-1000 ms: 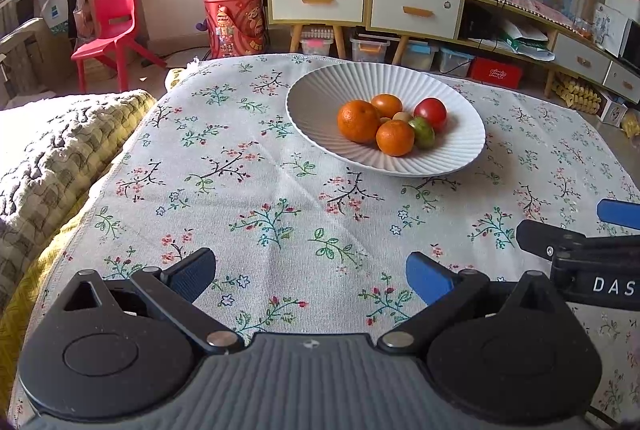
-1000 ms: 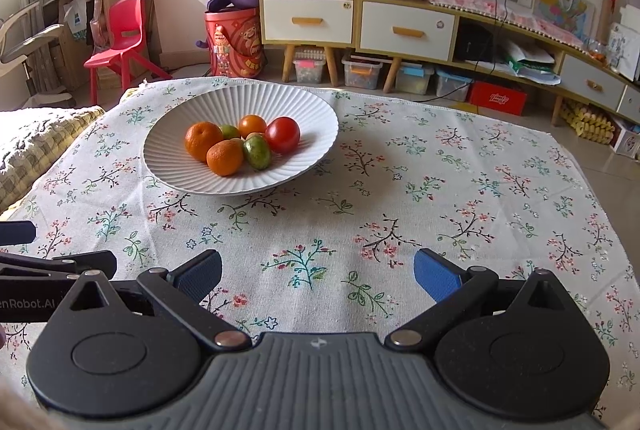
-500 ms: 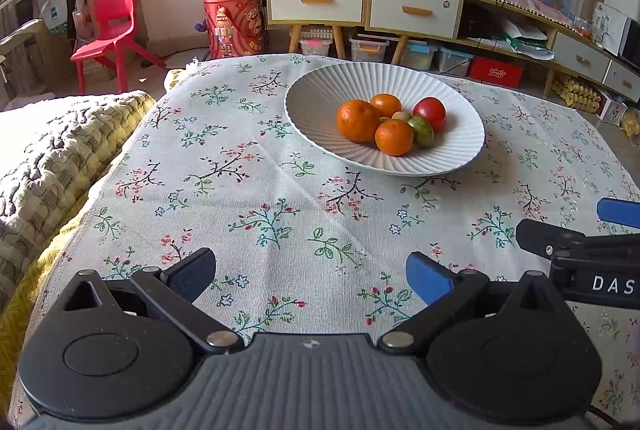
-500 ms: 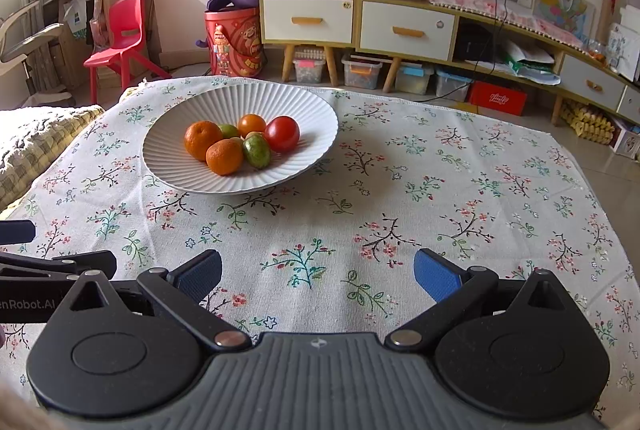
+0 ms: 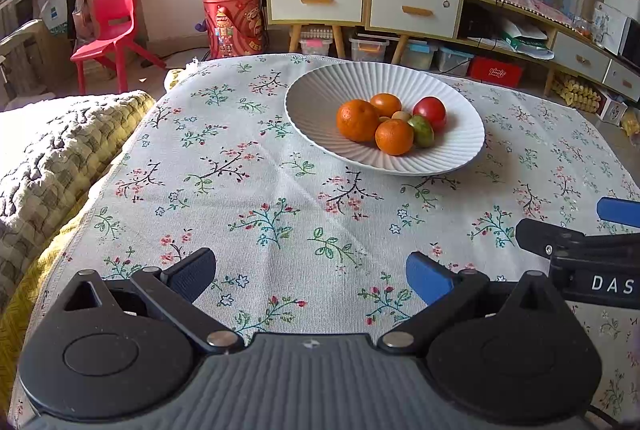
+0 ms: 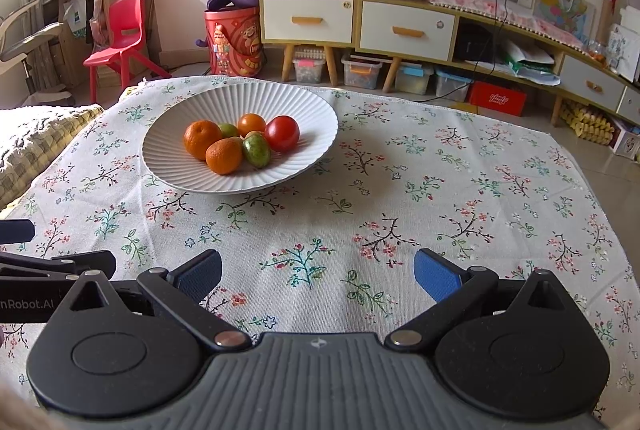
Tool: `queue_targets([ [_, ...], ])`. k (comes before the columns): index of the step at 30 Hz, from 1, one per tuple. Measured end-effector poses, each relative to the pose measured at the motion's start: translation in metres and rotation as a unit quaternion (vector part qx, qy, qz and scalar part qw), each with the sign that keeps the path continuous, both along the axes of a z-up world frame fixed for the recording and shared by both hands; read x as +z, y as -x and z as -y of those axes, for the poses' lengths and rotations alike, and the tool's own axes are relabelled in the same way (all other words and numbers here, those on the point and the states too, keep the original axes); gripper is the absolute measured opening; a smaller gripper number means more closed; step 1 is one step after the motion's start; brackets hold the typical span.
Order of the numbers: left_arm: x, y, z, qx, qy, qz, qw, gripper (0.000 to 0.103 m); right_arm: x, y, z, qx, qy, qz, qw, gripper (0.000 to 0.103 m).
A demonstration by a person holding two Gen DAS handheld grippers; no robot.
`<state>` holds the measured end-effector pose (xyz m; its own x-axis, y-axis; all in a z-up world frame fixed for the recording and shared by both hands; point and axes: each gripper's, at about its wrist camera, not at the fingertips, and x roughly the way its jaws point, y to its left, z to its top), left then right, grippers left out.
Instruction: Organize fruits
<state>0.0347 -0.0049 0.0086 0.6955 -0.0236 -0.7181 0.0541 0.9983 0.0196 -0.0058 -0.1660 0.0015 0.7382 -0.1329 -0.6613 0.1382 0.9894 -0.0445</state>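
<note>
Bare tablecloth up to plate (unobstructed)

Very little has changed. In the left wrist view the plate with its fruit has crept slightly to the left across the last second. In the right wrist view the plate sits a touch lower and nearer the middle, a small drift of that hand-held gripper.

Bright daylight enters from the far left, blowing out the blanket at the left edge. The bowl casts a soft shadow to the right. Both views are sharp, with fisheye bending at the edges.
</note>
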Motion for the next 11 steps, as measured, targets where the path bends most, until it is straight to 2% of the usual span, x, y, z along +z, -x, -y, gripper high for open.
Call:
queue_targets([
  [11,0.0001,0.0005,0.0003,0.001,-0.003,0.002,1.0,0.092,0.0002,0.0001,-0.0002,0.0,0.0,0.0,1.0,0.102],
])
